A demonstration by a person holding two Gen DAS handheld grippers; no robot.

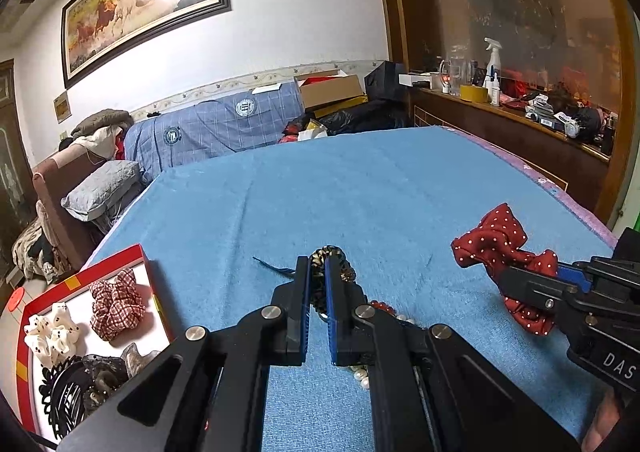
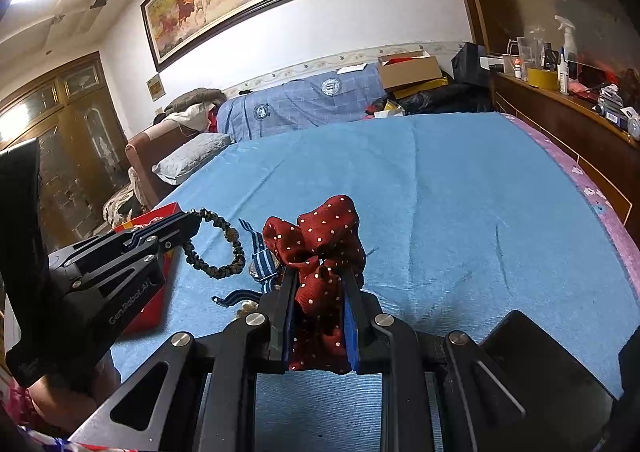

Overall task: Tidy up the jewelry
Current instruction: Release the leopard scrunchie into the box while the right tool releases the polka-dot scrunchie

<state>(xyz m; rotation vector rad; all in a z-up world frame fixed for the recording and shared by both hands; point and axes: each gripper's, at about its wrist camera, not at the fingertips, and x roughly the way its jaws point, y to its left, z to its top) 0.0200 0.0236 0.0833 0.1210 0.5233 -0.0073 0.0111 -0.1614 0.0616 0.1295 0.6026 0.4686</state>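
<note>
My left gripper (image 1: 317, 262) is shut on a dark braided bracelet (image 1: 334, 252), whose loop hangs from the fingertips just above the blue blanket (image 1: 360, 192). The right wrist view shows the same bracelet (image 2: 224, 248) dangling from the left gripper (image 2: 192, 218). My right gripper (image 2: 318, 272) is shut on a red scrunchie with white dots (image 2: 320, 228), lifted off the blanket. From the left wrist view, that scrunchie (image 1: 496, 236) and the right gripper (image 1: 532, 272) sit at the right. A red box (image 1: 140, 252) at lower left holds a red checked scrunchie (image 1: 116, 304), a white dotted scrunchie (image 1: 52, 332) and a black hair clip (image 1: 64, 396).
On the blanket under the grippers lie a blue striped strap (image 2: 262, 260), white pearls (image 1: 362, 374) and red beads (image 1: 382, 306). A wooden ledge (image 1: 520, 120) with bottles runs along the right of the bed. A sofa with a grey pillow (image 1: 104, 188) stands to the left.
</note>
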